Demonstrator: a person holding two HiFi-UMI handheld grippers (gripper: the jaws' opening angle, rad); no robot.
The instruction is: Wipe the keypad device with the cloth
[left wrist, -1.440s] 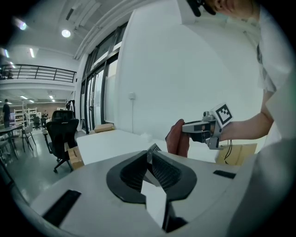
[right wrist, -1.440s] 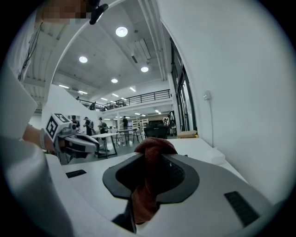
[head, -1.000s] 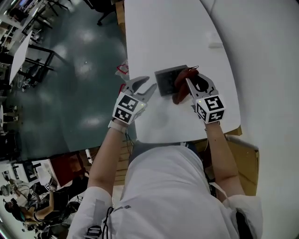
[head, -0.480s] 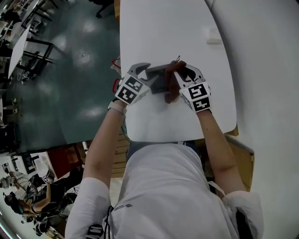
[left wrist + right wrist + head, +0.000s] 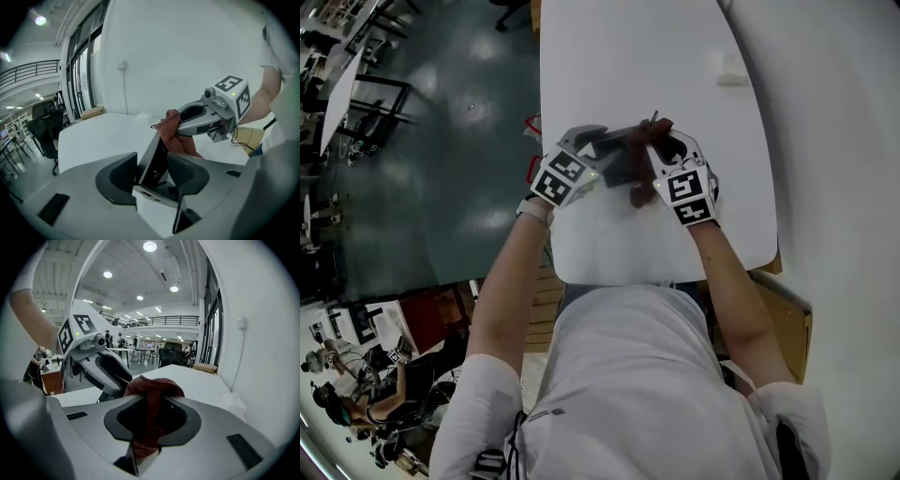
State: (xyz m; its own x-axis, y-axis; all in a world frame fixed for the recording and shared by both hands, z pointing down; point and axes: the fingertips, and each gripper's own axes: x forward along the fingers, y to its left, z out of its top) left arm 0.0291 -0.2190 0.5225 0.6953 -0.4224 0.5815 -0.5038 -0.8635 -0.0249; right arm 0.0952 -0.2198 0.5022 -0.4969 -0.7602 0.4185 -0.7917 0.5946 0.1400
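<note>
Tilting up on one edge, the keypad device [image 5: 152, 161] no longer lies flat as it did a second ago. It is a thin dark-grey slab, and its back, with a small round fitting, faces the left tool's camera.

The left tool [image 5: 153, 180], which hung well to the left of the device a second ago, has closed in. Its jaws have just been opening, and they now stand wide with the slab leaning between them. Whether the pads actually press on it is hard to tell; it looks propped rather than clamped.

On the device's far face sits the reddish-brown cloth [image 5: 152, 390], bunched and pinched tight in the right tool [image 5: 152, 420], whose jaws are closed on it. The device seems braced for a wipe, which looks about to start.

Under the device lies the white table [image 5: 628, 56], its left edge just beside the device.
</note>
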